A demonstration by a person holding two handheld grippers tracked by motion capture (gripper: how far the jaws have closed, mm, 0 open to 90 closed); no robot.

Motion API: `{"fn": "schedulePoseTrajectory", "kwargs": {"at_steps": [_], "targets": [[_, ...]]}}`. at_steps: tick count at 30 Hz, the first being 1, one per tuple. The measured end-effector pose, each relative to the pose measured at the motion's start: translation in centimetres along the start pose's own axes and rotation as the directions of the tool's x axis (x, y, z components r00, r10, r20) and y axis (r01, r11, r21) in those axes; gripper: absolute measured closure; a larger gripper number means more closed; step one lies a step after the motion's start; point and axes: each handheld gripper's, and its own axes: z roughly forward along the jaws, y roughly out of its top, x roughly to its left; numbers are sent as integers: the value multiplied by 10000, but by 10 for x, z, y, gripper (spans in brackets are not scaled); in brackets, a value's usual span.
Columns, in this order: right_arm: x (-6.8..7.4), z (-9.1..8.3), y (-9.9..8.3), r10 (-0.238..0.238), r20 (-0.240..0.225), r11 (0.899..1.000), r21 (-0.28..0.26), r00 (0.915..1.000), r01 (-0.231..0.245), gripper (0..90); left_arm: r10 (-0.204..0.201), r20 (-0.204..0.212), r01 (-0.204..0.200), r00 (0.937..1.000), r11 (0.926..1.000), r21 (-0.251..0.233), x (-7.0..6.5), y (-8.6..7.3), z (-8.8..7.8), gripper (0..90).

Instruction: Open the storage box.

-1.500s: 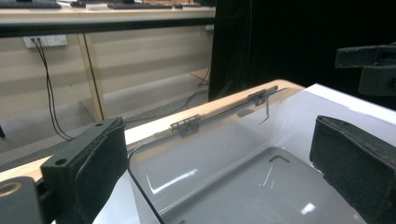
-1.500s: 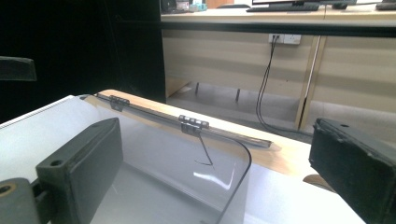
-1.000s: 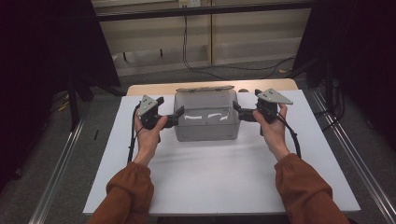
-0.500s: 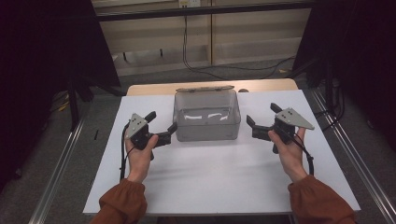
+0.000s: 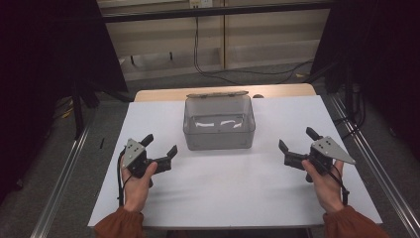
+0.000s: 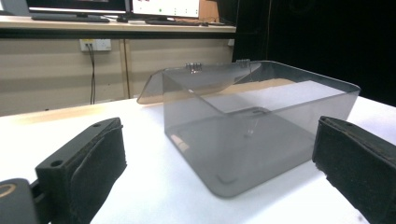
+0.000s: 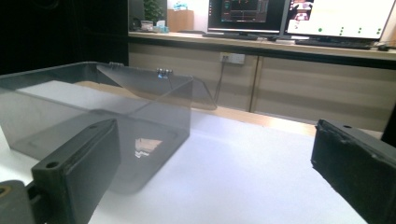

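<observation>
I see the smoky transparent rectangular plastic box standing at the middle rear of the white bench, its hinged lid laid open behind. My left hand-held gripper hovers near the box's front-left corner, jaws spread wide, gripping nothing. My right hand-held gripper sits apart off the right side, equally wide and empty.

White rectangular bench on grey carpet floor; silver metal rails flank it both sides; beige panelled wall behind, black cables hanging down to the floor; black curtains left and right; long wooden counter carrying lit monitors; white wall socket
</observation>
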Motion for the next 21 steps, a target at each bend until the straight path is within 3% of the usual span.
{"fn": "schedulePoseTrajectory", "kwargs": {"at_steps": [2, 6, 10, 14, 17, 19, 21], "targets": [[2, -8, -4, -58, 132, 10000, -13, 9999, 58, 12, -32, -155, 32, 9999, 10000, -1, -1, -4, -7, 26], [3, -23, -9, -207, 353, 9998, 40, 9992, 206, 11, -265, -6, 265, 9996, 9995, 177, -3, -9, -16, 26], [1, -40, -19, 23, 554, 9995, 328, 9985, -42, 6, -231, -179, 233, 9996, 9997, 97, -5, -14, -29, 27], [-1, -50, -19, 193, 628, 9994, 291, 9978, -212, 0, -315, -554, 323, 9980, 9994, 144, -8, -20, -40, 31], [3, -49, -21, 57, 525, 9994, 344, 9986, -75, 0, -695, -502, 705, 9963, 9973, 193, -7, -24, -40, 32], [5, -45, -22, 43, 472, 9994, 348, 9989, -59, 0, -627, -632, 635, 9960, 9979, 108, -6, -22, -40, 36], [7, -42, -22, -40, 458, 9995, 316, 9989, 26, 3, -845, -599, 855, 9946, 9962, 142, -5, -23, -39, 36]]}}
